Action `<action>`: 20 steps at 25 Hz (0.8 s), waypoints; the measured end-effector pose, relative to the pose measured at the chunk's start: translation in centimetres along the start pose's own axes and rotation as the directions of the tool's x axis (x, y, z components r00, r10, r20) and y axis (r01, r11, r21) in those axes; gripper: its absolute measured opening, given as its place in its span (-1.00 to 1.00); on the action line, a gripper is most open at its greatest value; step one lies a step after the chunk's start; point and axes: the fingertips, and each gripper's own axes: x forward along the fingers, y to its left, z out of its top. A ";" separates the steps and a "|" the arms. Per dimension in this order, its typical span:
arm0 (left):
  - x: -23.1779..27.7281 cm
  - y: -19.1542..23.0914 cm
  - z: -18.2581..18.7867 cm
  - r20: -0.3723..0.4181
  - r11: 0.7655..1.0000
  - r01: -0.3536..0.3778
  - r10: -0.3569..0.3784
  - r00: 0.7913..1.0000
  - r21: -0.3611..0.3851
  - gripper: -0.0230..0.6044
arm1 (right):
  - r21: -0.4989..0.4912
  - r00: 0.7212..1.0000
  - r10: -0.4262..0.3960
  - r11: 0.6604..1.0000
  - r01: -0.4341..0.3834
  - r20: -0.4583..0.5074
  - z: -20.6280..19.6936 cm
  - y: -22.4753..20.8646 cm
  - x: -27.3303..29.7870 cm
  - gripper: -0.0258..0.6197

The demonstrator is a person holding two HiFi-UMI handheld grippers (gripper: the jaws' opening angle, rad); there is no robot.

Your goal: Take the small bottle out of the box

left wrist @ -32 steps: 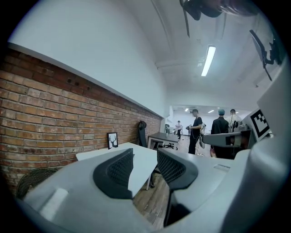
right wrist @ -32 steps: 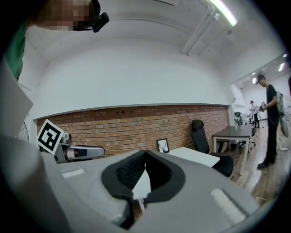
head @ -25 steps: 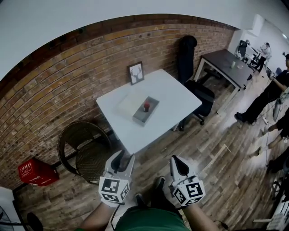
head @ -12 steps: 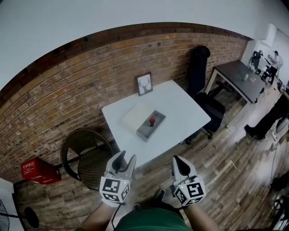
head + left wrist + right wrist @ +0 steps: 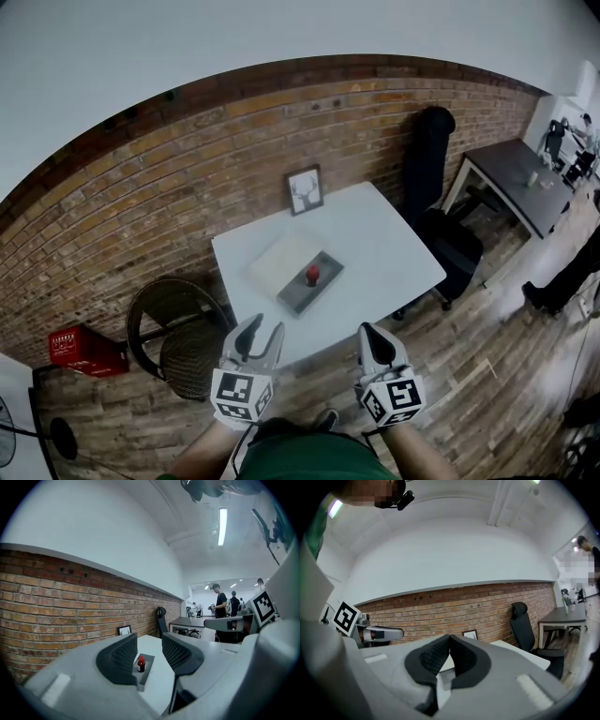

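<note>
From the head view, my left gripper [image 5: 266,325] and right gripper [image 5: 368,330] hang over the wooden floor [image 5: 450,375], short of the near edge of the tabletop [image 5: 394,253]. The small bottle [image 5: 312,274] with its red cap stands upright in the grey box [image 5: 292,298], which lies toward the tabletop's near left edge. A pale flat sheet [image 5: 281,255] lies just beside the box, and a picture frame [image 5: 306,190] stands at the far edge by the brick wall [image 5: 141,187].

My left gripper view shows the jaws apart and empty, with the distant bottle visible in the gap. My right gripper view shows the jaws pressed together on nothing. They cover the bottle, and only the frame shows above them.
</note>
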 end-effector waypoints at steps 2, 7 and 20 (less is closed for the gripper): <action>0.9 -0.1 -0.2 -0.006 1.000 -0.010 0.010 1.000 0.010 -0.38 | 0.006 1.000 0.009 1.000 -0.009 -0.004 -0.3 -1.0 0.9 -0.91; 2.9 0.4 -1.4 -0.054 1.000 -0.015 0.016 0.998 0.020 -0.38 | 0.029 1.000 0.011 1.000 -0.010 -0.028 -1.7 -2.6 3.2 -0.91; 10.0 6.2 -5.5 -0.119 0.998 0.062 -0.062 0.991 0.001 -0.40 | -0.014 0.980 -0.055 0.999 0.053 -0.191 -7.1 -4.4 12.3 -0.91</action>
